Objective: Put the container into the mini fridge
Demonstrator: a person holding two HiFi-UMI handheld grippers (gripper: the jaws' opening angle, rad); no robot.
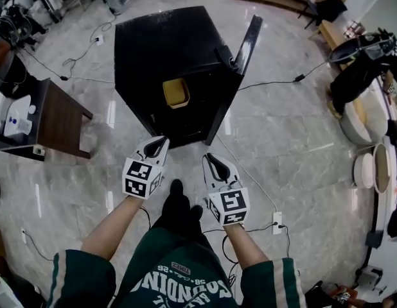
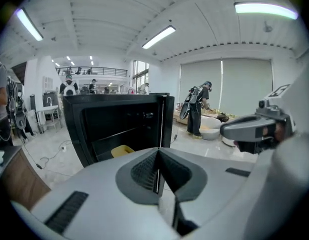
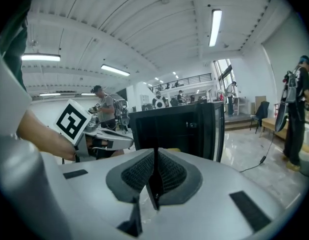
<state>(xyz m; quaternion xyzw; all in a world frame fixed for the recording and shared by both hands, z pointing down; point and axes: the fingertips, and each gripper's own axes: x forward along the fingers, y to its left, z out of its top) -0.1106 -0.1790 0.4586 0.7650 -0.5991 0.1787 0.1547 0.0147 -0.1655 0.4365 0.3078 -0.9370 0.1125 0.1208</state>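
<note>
- Floor [image 1: 295, 140]: grey, marble-patterned tiles. All items below stand on or above it.
- Mini fridge [image 1: 166, 43]: black cabinet, upright, at the centre top of the head view. Its open front faces the person. It also fills the middle of the left gripper view [image 2: 74, 129] and the right gripper view [image 3: 169, 129].
- Fridge door [image 1: 247, 50]: swung fully open at the cabinet's right side as the head view shows it, clear of the opening.
- Side table [image 1: 57, 117]: brown wood, to the left of the fridge and apart from it.
- Left gripper [image 1: 164, 139]: held in front of the opening, near it but not touching. Its own view [image 2: 158, 153] shows the two ribbed pads pressed together with nothing between them.
- Right gripper [image 1: 207, 155]: just beside the left one, at a similar distance from the fridge. Its own view [image 3: 155, 153] shows the pads meeting along one seam, with nothing held.
- Container [image 1: 176, 93]: yellow, open-topped, resting inside the fridge compartment close to the front edge, left of centre. The left gripper view [image 2: 122, 150] shows it low in the interior, under a shelf line. Neither gripper touches it.
- Power strip [image 1: 276, 222]: white, on the floor to the right of the right gripper, with a cable running from it towards the fridge.
</note>
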